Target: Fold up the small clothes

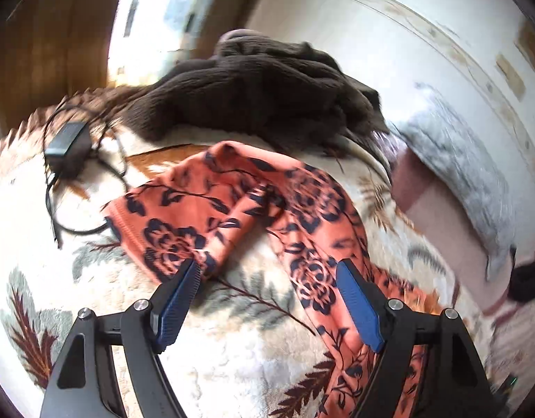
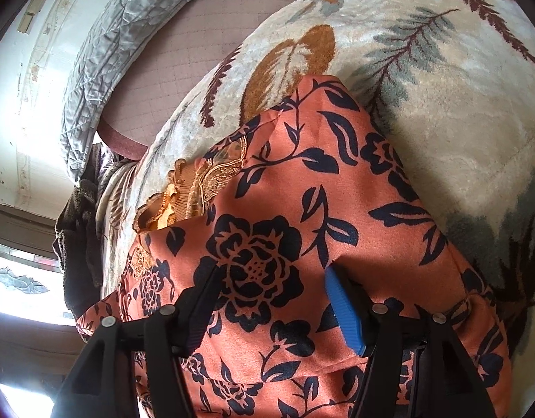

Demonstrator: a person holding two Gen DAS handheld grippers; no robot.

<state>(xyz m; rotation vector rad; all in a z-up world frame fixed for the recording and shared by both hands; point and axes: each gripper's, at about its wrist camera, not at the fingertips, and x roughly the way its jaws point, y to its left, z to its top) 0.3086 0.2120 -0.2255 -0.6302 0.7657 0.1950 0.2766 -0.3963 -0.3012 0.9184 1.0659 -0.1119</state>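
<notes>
The orange garment with a dark navy rose print [image 1: 253, 209] lies rumpled on a cream plush blanket patterned with leaves and ferns [image 1: 232, 358]; in the left wrist view it runs from a bunched edge at the left, over a raised fold in the middle, down to the lower right. The left gripper [image 1: 267, 275] hangs above it with its jaws spread wide and nothing between the blue pads — one fingertip [image 1: 189, 271] sits over the garment's lower left edge, the other over the strip of cloth trailing to the right; whether either touches the fabric cannot be told. Beyond the garment sits a heap of dark brown fuzzy cloth [image 1: 260, 94]; to the left lies a black power adapter [image 1: 67, 146] with its cable looped on the blanket; to the right a grey quilted cover [image 1: 452, 160] is blurred. In the right wrist view the right gripper [image 2: 267, 278] is low over a broad flat part of the garment [image 2: 302, 209], jaws parted, a large printed rose between the fingers — no fold pinched in them; a gold embroidered trim [image 2: 194, 188] shows at the garment's upper left edge.
</notes>
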